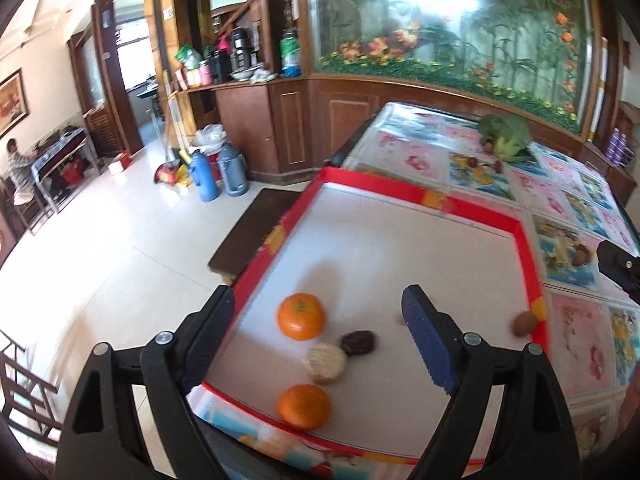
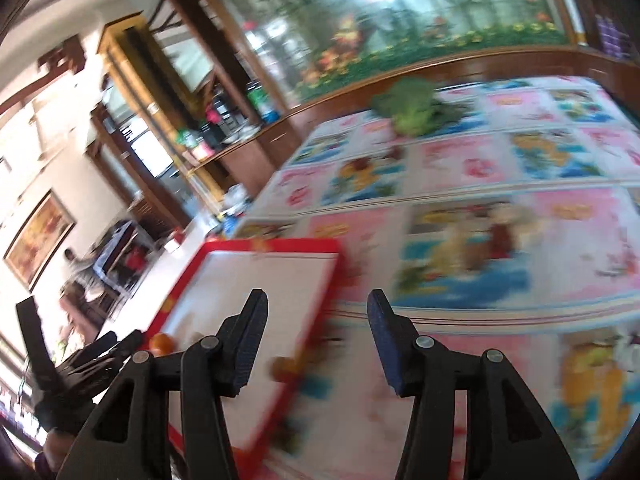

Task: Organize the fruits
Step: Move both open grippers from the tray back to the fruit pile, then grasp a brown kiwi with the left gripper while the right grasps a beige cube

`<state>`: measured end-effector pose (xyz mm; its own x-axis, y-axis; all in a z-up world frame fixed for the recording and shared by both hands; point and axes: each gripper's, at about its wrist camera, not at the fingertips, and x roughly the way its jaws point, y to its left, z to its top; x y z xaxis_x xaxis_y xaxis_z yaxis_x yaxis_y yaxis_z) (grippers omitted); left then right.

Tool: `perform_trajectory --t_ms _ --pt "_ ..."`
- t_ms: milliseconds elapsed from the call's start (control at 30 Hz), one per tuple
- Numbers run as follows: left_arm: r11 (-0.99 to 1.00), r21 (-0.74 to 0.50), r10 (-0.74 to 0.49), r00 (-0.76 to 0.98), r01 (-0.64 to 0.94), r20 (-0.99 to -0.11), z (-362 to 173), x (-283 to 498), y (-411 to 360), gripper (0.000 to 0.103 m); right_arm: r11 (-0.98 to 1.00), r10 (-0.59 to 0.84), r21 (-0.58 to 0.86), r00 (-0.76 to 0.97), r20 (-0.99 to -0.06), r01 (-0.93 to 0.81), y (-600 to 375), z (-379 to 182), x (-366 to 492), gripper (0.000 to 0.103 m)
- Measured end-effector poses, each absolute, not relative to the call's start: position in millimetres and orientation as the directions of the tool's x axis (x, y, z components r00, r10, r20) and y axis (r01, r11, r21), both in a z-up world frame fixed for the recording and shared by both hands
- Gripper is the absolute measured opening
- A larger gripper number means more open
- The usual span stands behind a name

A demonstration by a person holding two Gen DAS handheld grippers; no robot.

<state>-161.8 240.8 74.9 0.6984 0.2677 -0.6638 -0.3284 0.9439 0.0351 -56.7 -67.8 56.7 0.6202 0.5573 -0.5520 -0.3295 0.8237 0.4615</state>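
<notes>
1. While my left gripper (image 1: 320,328) hangs spread and empty over the red-rimmed tray (image 1: 524,236), two oranges (image 1: 301,316), a pale round fruit (image 1: 326,362) and a dark one (image 1: 358,342) lie between its jaws.
2. I judge gathering is underway; my right gripper (image 2: 316,344), also parted and empty, must fetch strays.
3. A brown fruit (image 1: 525,323) sits beyond my left gripper's right jaw, against the rim; the right view is blurred.
</notes>
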Motion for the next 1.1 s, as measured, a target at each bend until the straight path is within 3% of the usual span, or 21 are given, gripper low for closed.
perform_trajectory --t_ms 233,333,433,533,1100 --pt "0.992 0.040 0.119 0.749 -0.122 -0.652 86.0 -157.9 167.8 0.086 0.901 0.369 0.421 0.705 -0.605 -0.110 -169.3 43.8 -58.4 0.052" --pt "0.999 0.039 0.047 0.751 -0.029 -0.658 89.9 -152.0 133.2 0.086 0.920 0.329 0.382 0.693 -0.642 -0.084 -178.2 40.7 -44.9 0.052" --pt "0.999 0.034 -0.007 0.745 0.040 -0.667 92.8 -148.8 107.5 0.086 0.940 0.304 0.327 0.663 -0.684 -0.093 -171.9 34.3 -27.5 0.041" --pt "0.995 0.042 -0.039 0.735 0.092 -0.677 93.1 -142.8 84.7 0.086 0.954 0.283 0.279 0.645 -0.710 -0.111 -160.0 25.1 -9.2 0.040" --pt "0.971 0.117 -0.048 0.648 0.209 -0.760 46.4 -44.1 16.8 0.086 0.958 0.281 0.252 0.637 -0.717 -0.139 -156.9 13.0 41.7 0.040"
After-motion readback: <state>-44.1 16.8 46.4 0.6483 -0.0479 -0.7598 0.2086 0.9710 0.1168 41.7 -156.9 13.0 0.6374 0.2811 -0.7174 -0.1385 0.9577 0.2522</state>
